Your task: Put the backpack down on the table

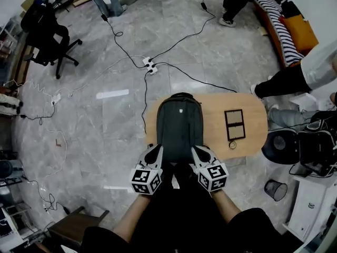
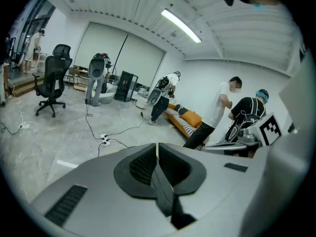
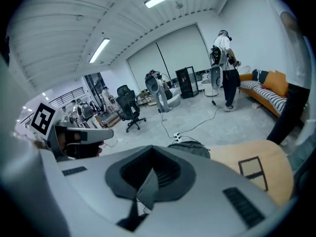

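Observation:
A dark grey backpack hangs lengthwise over the left part of the oval wooden table; I cannot tell whether it touches the top. My left gripper and right gripper hold its near end side by side. In the left gripper view the left gripper is shut on a dark strap. The right gripper pinches another strap in the right gripper view, where the backpack's top and the table show beyond the jaws.
A black rectangular frame and a small ring lie on the table's right half. Cables and a power strip run across the floor behind. An office chair stands far left, a waste bin at right, and people stand at right.

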`<state>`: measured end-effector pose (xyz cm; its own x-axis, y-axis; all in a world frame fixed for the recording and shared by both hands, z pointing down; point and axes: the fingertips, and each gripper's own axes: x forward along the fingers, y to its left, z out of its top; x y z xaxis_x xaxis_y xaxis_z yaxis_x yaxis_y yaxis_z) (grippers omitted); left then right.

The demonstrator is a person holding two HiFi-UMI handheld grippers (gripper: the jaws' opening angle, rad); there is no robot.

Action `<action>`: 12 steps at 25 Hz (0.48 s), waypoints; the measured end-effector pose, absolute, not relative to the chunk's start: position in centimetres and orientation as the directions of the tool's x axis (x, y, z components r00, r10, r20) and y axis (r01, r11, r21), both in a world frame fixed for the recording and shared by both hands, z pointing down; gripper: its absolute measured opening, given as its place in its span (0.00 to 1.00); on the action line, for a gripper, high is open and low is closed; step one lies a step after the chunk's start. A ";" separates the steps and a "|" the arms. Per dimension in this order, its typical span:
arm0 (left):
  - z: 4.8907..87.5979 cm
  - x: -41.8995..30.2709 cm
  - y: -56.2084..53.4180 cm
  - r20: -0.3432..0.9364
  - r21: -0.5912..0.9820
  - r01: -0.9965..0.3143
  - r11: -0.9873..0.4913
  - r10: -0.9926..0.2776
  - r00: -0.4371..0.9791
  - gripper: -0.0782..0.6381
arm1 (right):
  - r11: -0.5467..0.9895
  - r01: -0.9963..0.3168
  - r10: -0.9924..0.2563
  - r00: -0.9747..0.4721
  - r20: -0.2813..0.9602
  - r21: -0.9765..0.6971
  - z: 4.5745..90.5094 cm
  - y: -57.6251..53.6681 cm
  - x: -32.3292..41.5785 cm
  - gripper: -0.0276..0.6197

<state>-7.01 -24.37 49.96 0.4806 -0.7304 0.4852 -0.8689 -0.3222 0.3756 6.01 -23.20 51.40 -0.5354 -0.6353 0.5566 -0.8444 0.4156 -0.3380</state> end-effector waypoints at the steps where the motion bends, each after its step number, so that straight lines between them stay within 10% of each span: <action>1: 49.3 -7.0 -24.5 0.476 0.371 -0.869 -0.328 -0.736 0.481 0.15 | 0.426 -0.841 -0.642 -0.541 0.543 -0.334 50.7 -23.4 5.6 0.06; 12: 47.4 -6.8 -25.7 0.439 0.350 -0.855 -0.383 -0.739 0.511 0.15 | 0.482 -0.822 -0.684 -0.569 0.456 -0.304 46.8 -25.2 3.4 0.06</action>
